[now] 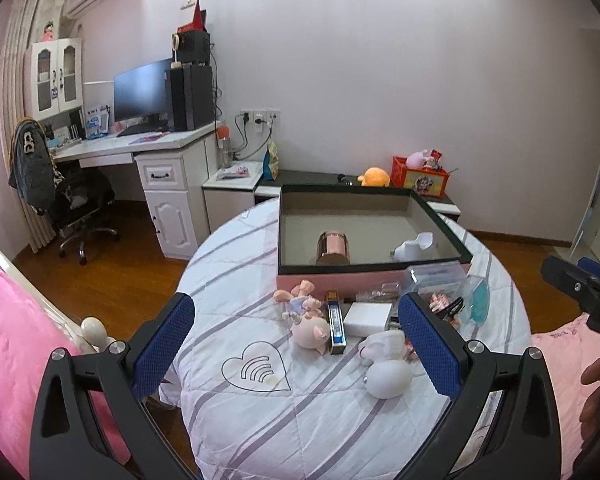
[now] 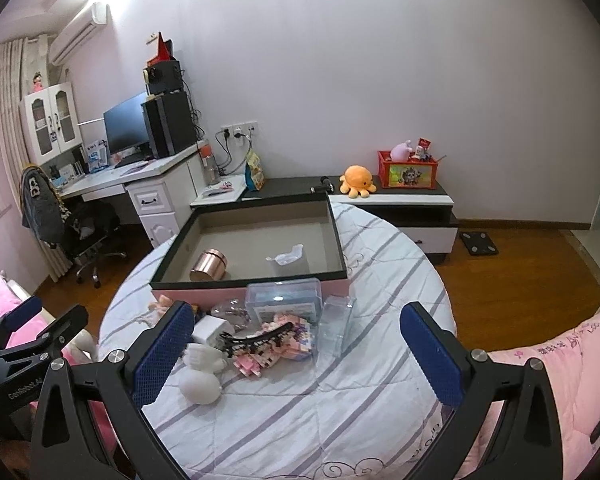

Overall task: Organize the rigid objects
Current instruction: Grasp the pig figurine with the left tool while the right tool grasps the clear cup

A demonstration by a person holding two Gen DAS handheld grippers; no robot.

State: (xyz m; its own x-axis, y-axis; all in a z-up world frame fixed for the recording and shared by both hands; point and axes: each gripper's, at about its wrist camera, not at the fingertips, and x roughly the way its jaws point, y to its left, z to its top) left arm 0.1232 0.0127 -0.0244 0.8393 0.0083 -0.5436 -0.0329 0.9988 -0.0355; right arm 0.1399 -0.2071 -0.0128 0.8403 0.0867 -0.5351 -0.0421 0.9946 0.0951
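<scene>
Left claw (image 1: 296,346) gapes above pig figurine (image 1: 311,330), empty.

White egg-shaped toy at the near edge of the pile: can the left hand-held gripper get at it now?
Probably yes. The white egg-shaped toy lies uncovered ahead of the open left hand-held gripper, only the white bunny figure touching behind.

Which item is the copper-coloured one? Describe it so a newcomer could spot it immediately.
Find the large black-rimmed box on the striped table. Inside, near its front-left corner, the copper canister lies on its side. It is the only shiny metallic cylinder; its one box-mate is a white plastic piece.
</scene>
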